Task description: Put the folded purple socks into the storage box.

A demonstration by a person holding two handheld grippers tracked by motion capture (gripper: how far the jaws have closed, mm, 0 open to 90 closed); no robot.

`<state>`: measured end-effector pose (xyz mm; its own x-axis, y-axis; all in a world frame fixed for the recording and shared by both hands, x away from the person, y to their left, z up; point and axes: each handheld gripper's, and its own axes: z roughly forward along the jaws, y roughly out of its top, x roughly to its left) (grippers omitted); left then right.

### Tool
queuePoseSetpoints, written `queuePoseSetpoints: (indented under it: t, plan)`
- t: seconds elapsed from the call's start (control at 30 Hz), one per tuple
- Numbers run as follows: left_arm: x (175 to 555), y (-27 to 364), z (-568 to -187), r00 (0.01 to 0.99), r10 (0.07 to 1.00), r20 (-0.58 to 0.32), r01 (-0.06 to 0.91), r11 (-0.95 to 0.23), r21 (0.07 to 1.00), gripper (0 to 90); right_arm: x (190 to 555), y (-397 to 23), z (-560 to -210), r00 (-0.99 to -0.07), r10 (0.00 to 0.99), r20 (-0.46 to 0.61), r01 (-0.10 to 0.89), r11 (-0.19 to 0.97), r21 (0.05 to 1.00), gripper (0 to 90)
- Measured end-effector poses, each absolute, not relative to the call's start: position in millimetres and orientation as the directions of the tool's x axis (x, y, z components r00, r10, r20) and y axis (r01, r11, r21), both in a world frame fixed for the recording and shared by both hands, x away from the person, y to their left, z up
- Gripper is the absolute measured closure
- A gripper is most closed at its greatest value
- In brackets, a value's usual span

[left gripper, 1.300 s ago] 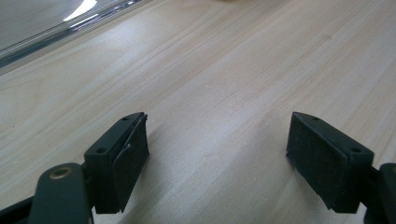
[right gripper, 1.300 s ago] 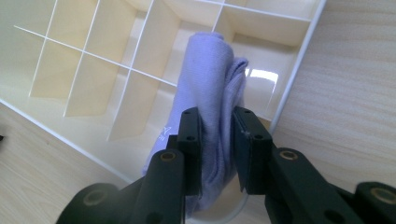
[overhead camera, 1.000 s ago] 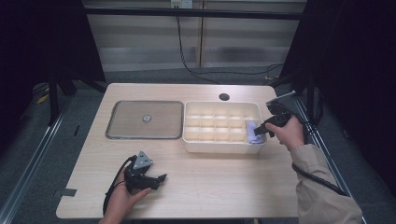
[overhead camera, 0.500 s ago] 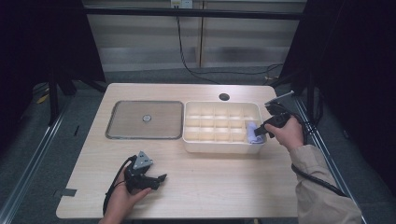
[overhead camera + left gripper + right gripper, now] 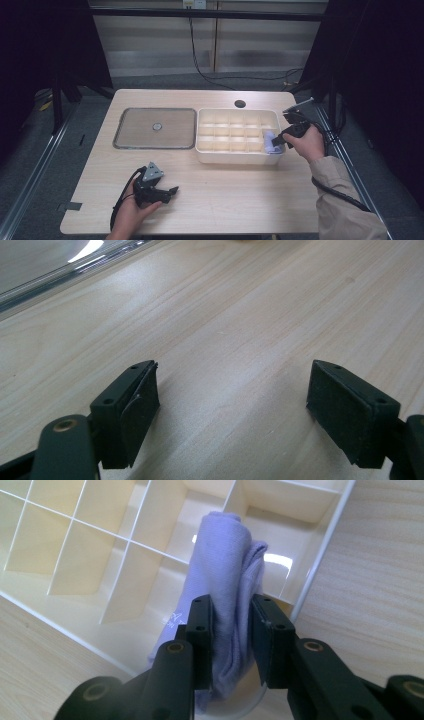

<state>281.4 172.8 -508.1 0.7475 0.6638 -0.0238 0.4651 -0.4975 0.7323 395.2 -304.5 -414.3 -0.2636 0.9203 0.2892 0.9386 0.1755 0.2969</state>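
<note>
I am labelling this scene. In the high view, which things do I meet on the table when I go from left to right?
Flat lid → left gripper, near the front edge → white divided box → folded purple cloth → right gripper, holding that cloth.

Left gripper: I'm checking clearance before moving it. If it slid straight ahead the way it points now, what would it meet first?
Bare table at first; the left gripper is open with nothing between its jaws. Farther on, probably the metal tray, though depth is unclear.

Cloth [image 5: 270, 141] in organiser's [image 5: 235, 159] near-right compartment, lid [image 5: 155, 128] alongside left.
</note>
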Motion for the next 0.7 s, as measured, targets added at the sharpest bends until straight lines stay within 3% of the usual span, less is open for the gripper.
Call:
queuePoseSetpoints:
  t: [0.7]
  plan:
    - [281.6,173.0,-507.9,0.749,0.662,-0.018,0.461,-0.502,0.732,20.3,396.1,-301.3,-404.6,-0.294,0.923,0.246,0.928,0.215,0.305,65.7]
